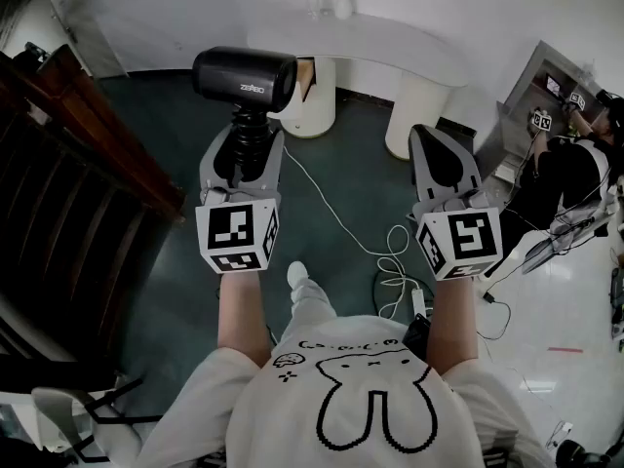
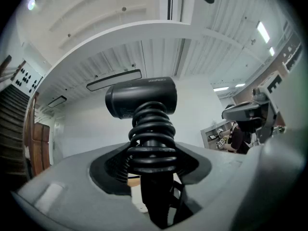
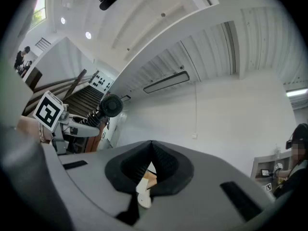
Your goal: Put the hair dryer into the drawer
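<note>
Above floor (image 1: 166, 115) | left gripper (image 1: 244, 152) clamps ribbed black hair dryer (image 1: 244, 74) | right gripper (image 1: 429, 136) closed, seemingly empty

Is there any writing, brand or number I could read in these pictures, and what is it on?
"ZEBRO", roughly, on the hair dryer barrel; letters uncertain.
Same print in the left gripper view: too blurred to read.
Marker cubes: square patterns, no words.
Shirt: a rabbit drawing, no readable words.

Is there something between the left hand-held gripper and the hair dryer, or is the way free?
Nothing separate stands in the way: the left hand-held gripper holds the hair dryer by its handle. Only the dryer's own cord, wound round the handle, lies under the jaws.
</note>
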Demonstrator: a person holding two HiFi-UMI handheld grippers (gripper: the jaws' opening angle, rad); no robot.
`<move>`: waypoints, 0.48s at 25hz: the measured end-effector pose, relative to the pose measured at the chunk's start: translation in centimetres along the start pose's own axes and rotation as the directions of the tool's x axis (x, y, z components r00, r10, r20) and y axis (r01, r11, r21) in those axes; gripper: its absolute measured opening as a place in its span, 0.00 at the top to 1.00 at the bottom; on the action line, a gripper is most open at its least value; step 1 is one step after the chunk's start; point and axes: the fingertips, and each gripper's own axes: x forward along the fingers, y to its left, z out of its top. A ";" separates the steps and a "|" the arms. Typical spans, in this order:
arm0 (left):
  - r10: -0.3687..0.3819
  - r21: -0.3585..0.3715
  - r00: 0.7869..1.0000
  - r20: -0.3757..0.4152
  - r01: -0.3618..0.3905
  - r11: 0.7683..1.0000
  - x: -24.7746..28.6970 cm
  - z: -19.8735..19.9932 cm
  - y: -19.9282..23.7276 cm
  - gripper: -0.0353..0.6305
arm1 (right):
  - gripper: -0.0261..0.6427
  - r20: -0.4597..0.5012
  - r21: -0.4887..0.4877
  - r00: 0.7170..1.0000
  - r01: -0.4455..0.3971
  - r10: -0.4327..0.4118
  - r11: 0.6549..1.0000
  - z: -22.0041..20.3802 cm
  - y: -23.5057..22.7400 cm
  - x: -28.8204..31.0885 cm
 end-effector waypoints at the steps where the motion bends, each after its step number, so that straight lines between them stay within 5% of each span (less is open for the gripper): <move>1: 0.001 0.001 1.000 0.004 -0.001 1.000 0.1 -0.1 0.0 0.57 | 0.96 -0.003 -0.001 1.000 -0.002 0.002 1.000 -0.1 0.1 0.1; 12: 0.005 0.011 1.000 0.003 -0.005 1.000 6.4 -1.4 2.3 0.58 | 0.96 -0.059 -0.016 0.998 -0.023 0.022 1.000 -2.1 -1.3 6.2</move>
